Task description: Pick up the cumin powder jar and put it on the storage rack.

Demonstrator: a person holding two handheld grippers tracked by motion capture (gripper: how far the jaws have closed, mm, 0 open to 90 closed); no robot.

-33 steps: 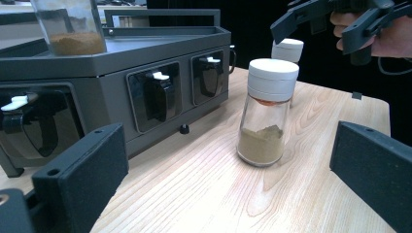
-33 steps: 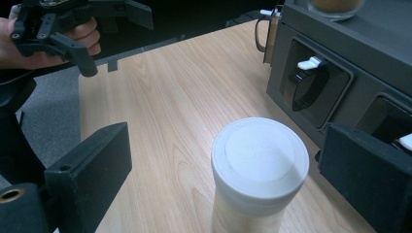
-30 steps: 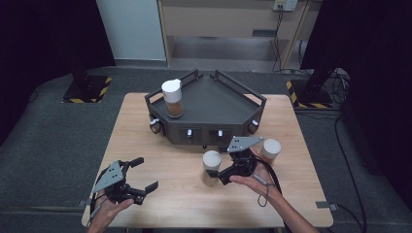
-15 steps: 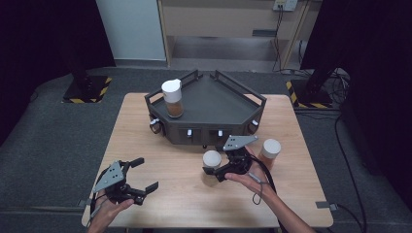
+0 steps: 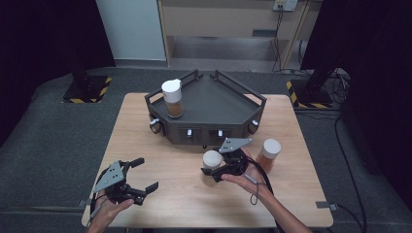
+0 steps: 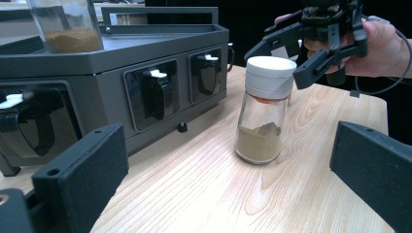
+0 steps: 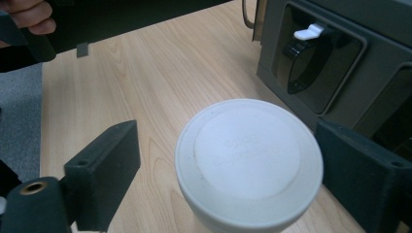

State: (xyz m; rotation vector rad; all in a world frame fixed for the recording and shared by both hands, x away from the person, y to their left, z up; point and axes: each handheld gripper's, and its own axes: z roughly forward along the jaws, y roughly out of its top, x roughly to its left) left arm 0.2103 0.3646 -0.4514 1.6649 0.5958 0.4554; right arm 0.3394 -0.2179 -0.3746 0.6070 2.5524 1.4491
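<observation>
A glass spice jar (image 5: 212,159) with a white lid (image 7: 248,155) and tan powder (image 6: 257,143) stands on the wooden table in front of the dark rack. My right gripper (image 5: 214,166) reaches it from the right, one jaw on each side of the lid (image 6: 270,73). Its jaws have just been closing. In the right gripper view a gap remains between the left jaw and the lid. My left gripper (image 5: 145,173) hovers open and empty near the table's front left corner, pointing at the jar (image 6: 260,121).
A dark grey angular rack (image 5: 228,99) with railed top and front dispensers stands mid-table. A white-lidded jar of brown spice (image 5: 172,99) stands on its left corner. Another white-lidded jar (image 5: 268,154) stands on the table right of my right hand.
My right gripper has shifted left from between the two table jars to the left jar, and its jaws have narrowed around the lid. The left gripper has stayed put.
</observation>
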